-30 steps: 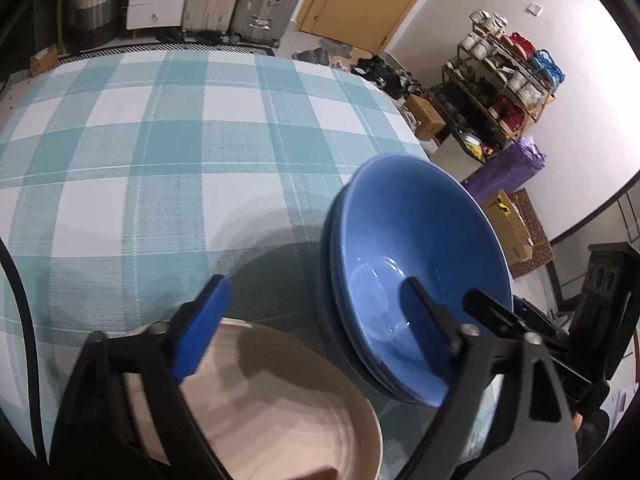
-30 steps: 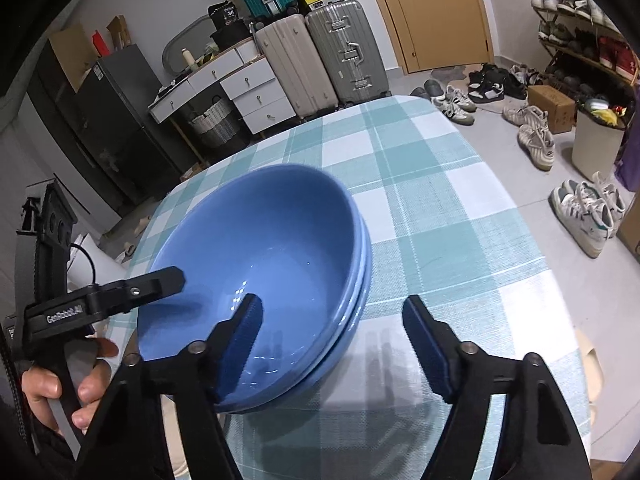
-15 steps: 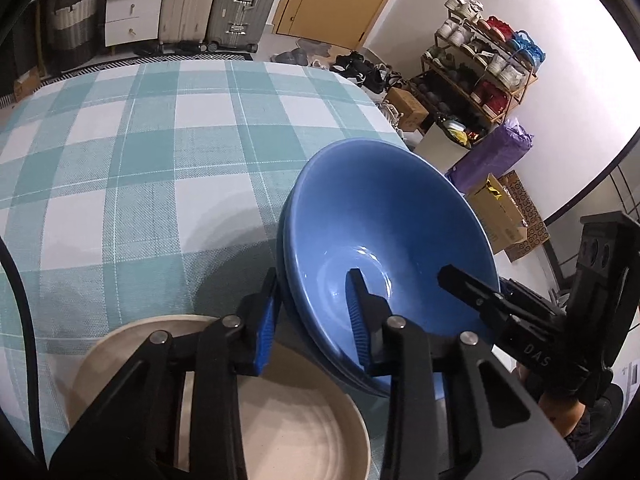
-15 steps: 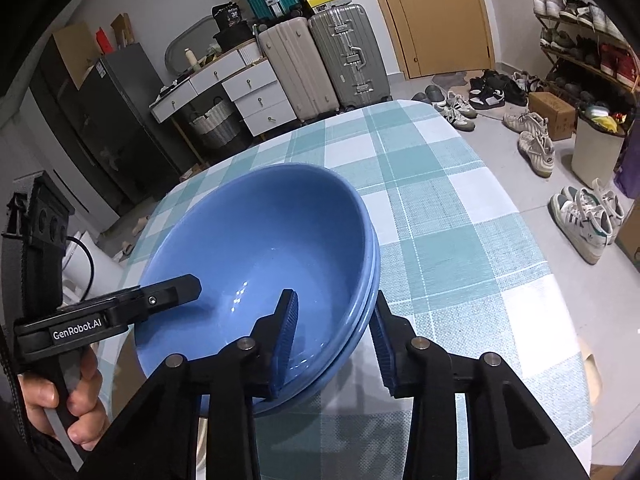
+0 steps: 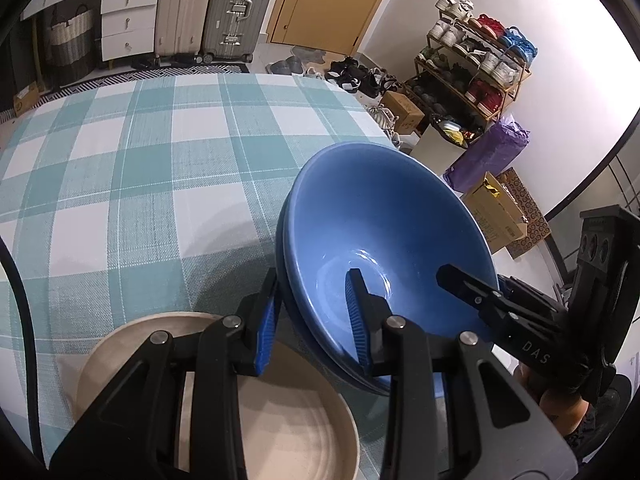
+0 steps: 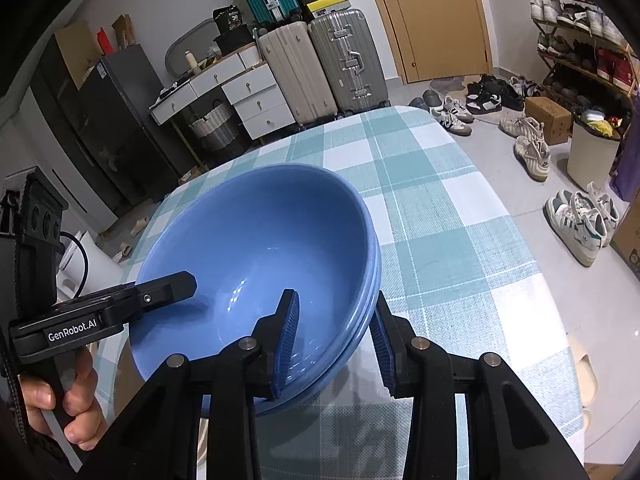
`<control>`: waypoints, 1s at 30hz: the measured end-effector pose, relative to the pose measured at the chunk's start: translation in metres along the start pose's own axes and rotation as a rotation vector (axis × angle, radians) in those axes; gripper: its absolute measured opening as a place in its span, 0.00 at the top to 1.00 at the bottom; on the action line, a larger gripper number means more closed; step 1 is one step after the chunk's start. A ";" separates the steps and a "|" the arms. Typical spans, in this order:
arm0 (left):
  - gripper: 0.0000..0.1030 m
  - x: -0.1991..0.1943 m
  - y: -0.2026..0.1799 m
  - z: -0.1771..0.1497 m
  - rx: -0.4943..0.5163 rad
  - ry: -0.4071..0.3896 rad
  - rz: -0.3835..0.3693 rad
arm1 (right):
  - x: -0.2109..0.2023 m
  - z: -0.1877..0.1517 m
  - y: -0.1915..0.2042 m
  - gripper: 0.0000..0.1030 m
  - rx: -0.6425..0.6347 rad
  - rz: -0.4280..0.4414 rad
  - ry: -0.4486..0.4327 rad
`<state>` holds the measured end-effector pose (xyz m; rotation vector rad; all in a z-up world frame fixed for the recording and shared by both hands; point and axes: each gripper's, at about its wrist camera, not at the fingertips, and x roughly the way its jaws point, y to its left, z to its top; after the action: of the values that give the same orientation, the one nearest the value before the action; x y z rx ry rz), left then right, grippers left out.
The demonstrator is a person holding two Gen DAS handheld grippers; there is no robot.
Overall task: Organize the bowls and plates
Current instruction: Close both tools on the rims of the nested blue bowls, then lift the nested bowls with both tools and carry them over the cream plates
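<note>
- A checked cloth (image 5: 168, 168) is spread over the bench; suitcases (image 6: 320, 68) and a door (image 6: 436, 16) are seen behind.
- Stacked blue bowls (image 5: 384, 232) are seen at centre frame, tilted.
- The left claw (image 5: 312, 320) is clamped on their near rim.
- The right claw (image 6: 334, 336) is clamped on the opposite rim.
- A cream plate (image 5: 296, 420) lies at lower left, beneath the left claw.

Stack of blue ceramic bowls (image 5: 384, 240) on teal-white checked tablecloth (image 5: 160, 168); round cream ceramic plate (image 5: 288, 420) just beside it, nr table edge, w/ bowls partly overhanging.
</note>
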<state>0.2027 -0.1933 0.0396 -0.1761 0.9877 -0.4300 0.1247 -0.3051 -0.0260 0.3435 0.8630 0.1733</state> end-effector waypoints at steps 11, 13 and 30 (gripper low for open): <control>0.72 -0.031 -0.013 -0.003 0.023 -0.042 -0.010 | -0.029 0.003 0.011 0.64 -0.023 -0.006 -0.041; 0.72 -0.039 -0.016 -0.005 0.026 -0.048 -0.010 | -0.035 0.003 0.014 0.64 -0.031 -0.008 -0.049; 0.72 -0.112 -0.027 -0.022 0.038 -0.126 -0.008 | -0.086 0.001 0.053 0.64 -0.093 -0.014 -0.102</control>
<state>0.1233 -0.1685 0.1229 -0.1707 0.8545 -0.4399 0.0700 -0.2802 0.0548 0.2576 0.7537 0.1808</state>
